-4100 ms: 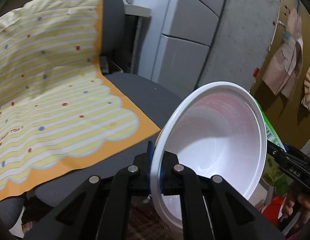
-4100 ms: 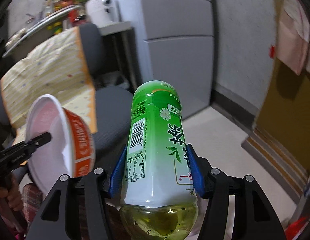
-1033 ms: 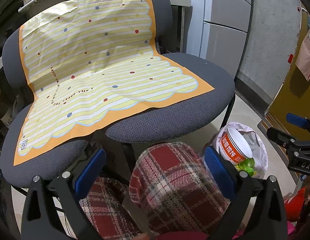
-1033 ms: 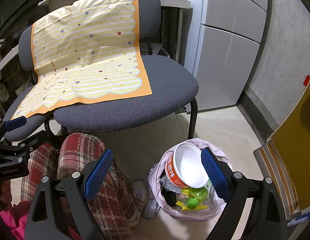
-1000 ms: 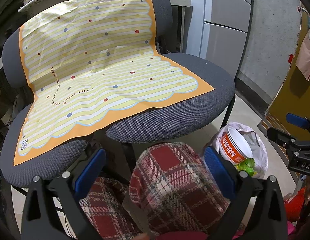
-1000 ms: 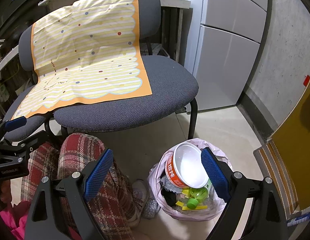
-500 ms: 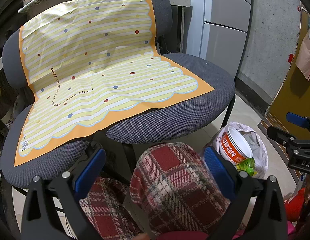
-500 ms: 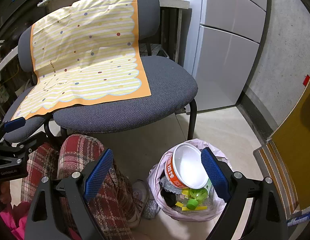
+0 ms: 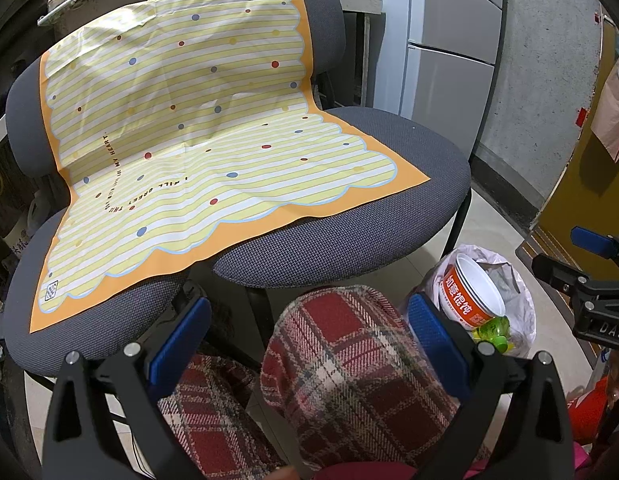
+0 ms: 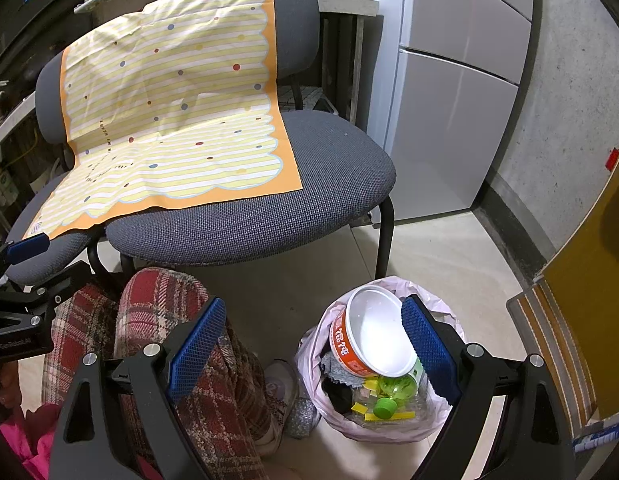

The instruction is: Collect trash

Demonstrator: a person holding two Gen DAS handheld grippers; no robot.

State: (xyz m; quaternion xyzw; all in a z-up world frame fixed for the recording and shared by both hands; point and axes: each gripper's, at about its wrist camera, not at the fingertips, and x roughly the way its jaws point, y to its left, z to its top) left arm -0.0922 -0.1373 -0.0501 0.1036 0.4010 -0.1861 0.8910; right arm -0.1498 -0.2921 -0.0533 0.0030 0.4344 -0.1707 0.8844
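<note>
Orange/white noodle cup [image 10: 375, 340] sits tilted, empty, on top of a green bottle [image 10: 393, 390] & scraps in the pale pink trash bag [image 10: 393, 432] on the floor.

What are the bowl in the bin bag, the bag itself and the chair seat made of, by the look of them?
Bowl: probably paper or foam, with a smooth white inside and a printed orange band. Bag: thin plastic film, pale pink, crinkled and slightly see-through. Seat: woven grey fabric, coarse matte weave, presumably over padding.
</note>
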